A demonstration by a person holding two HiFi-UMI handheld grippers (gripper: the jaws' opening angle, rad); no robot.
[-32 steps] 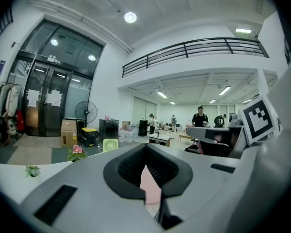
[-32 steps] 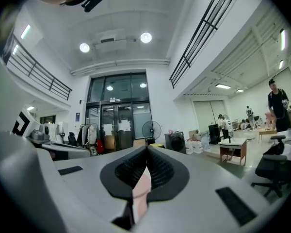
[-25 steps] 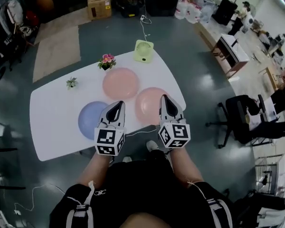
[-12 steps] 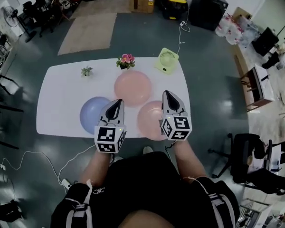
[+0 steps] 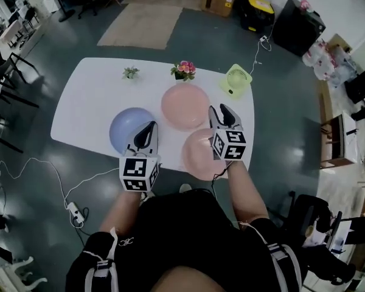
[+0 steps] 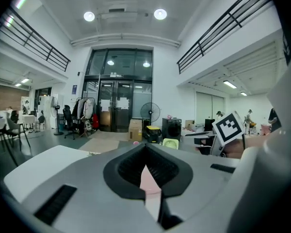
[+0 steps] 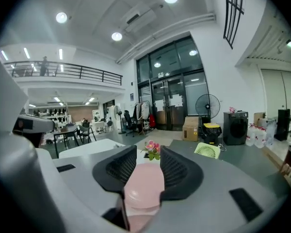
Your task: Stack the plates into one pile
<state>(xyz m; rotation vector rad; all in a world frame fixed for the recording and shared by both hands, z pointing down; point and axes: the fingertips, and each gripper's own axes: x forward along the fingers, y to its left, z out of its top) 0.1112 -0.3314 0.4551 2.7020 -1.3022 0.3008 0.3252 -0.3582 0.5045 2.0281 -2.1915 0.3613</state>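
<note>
Three plates lie on the white table (image 5: 85,111): a blue plate (image 5: 128,129) at the left, a far pink plate (image 5: 185,105), and a near pink plate (image 5: 201,157) at the front edge. My left gripper (image 5: 148,129) hovers over the blue plate's right rim, jaws shut and empty (image 6: 145,149). My right gripper (image 5: 222,111) reaches over the near pink plate, its tips by the far plate's right rim. Its jaws are opening with nothing held (image 7: 148,152). Through their gap I see pink plate (image 7: 144,188).
A green desk fan (image 5: 235,81), a pot of pink flowers (image 5: 184,70) and a small plant (image 5: 131,72) stand along the table's far edge. A cable (image 5: 79,181) trails on the floor at the front left. Chairs and boxes ring the room.
My right gripper has moved forward across the near pink plate toward the far one. The left gripper has shifted slightly by the blue plate's right rim. My head view has swung left.
</note>
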